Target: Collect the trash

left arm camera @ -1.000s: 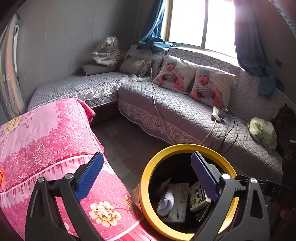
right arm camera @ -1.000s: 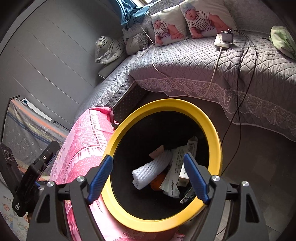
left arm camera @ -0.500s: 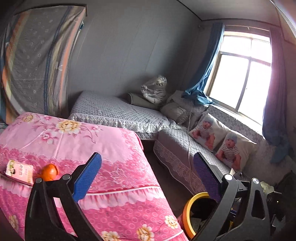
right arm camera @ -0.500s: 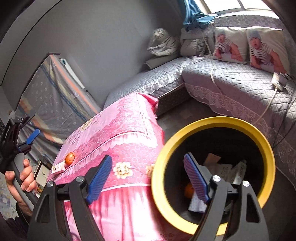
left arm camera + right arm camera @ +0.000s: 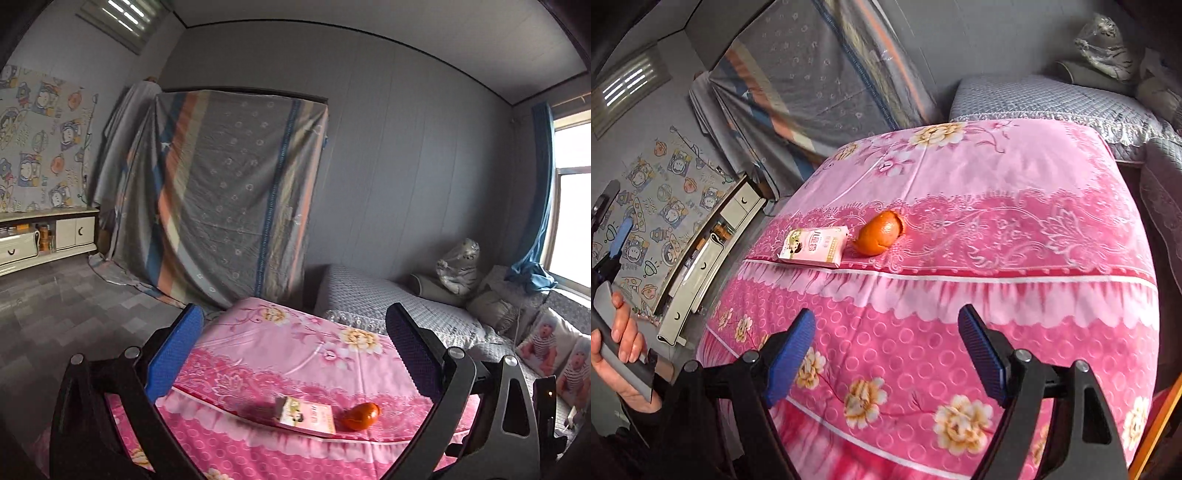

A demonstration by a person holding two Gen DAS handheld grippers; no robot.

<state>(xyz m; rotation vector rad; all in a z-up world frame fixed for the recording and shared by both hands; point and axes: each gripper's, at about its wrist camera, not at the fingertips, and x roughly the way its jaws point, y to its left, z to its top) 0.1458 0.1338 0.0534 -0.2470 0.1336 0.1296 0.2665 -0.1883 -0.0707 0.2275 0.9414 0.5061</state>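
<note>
Pink cloth (image 5: 960, 177) lies below the right tongs (image 5: 886, 350), tilted down, spread empty.

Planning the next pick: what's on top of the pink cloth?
A small pink carton lies flat, with an orange peel beside it, near the front edge of the pink cloth. What the cloth covers underneath is hidden.

A lived-in home room is shown. Straight ahead of the grippers, a pink floral quilted cover (image 5: 295, 354) is spread. Beyond it to the right, a grey quilted corner sofa (image 5: 391, 299) with baby-print cushions (image 5: 546, 343) is seen; a blue-curtained window (image 5: 572, 199) is set above.
</note>
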